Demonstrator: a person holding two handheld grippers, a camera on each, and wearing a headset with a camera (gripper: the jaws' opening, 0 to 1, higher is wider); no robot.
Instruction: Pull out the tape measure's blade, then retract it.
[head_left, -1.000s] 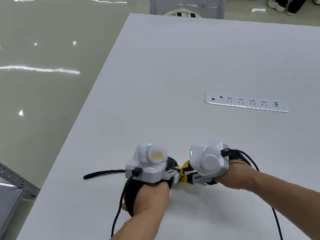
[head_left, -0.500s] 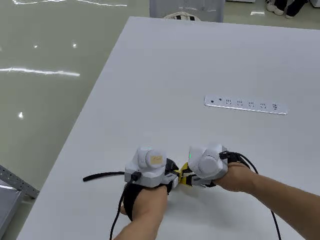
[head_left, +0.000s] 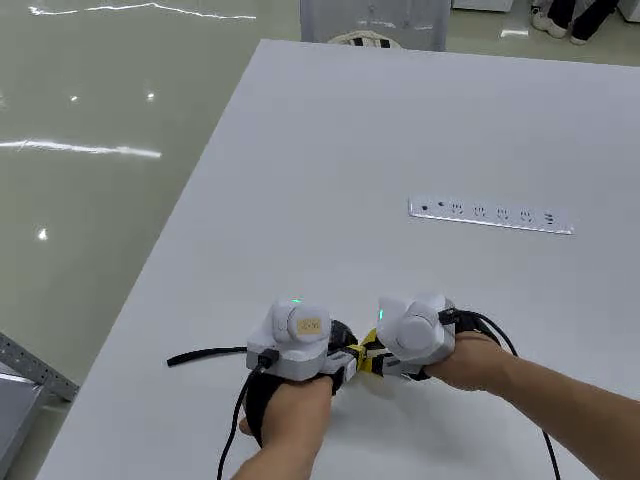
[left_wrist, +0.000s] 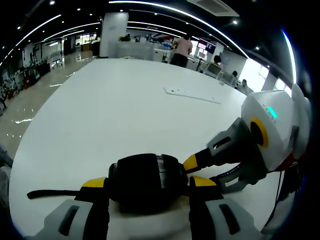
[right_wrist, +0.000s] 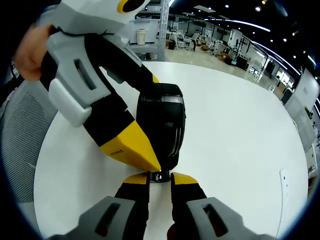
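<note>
A black tape measure (left_wrist: 147, 180) rests on the white table (head_left: 330, 170), and my left gripper (left_wrist: 148, 183) is shut on its case from both sides. Its black wrist strap (left_wrist: 50, 194) trails to the left. My right gripper (right_wrist: 160, 178) faces the case (right_wrist: 162, 122), its yellow-tipped jaws shut on the small metal blade hook (right_wrist: 159, 176) right at the case's mouth. No length of blade shows. In the head view the left gripper (head_left: 345, 352) and the right gripper (head_left: 368, 356) meet tip to tip at the tape measure (head_left: 343, 332) near the table's front edge.
A white power strip (head_left: 490, 213) lies flat further back on the right. The table's left edge (head_left: 170, 240) drops to a shiny floor. A chair back (head_left: 375, 20) stands at the far end. People stand in the background (left_wrist: 181, 47).
Both grippers have stayed together at the tape measure. The head camera has shifted slightly.
</note>
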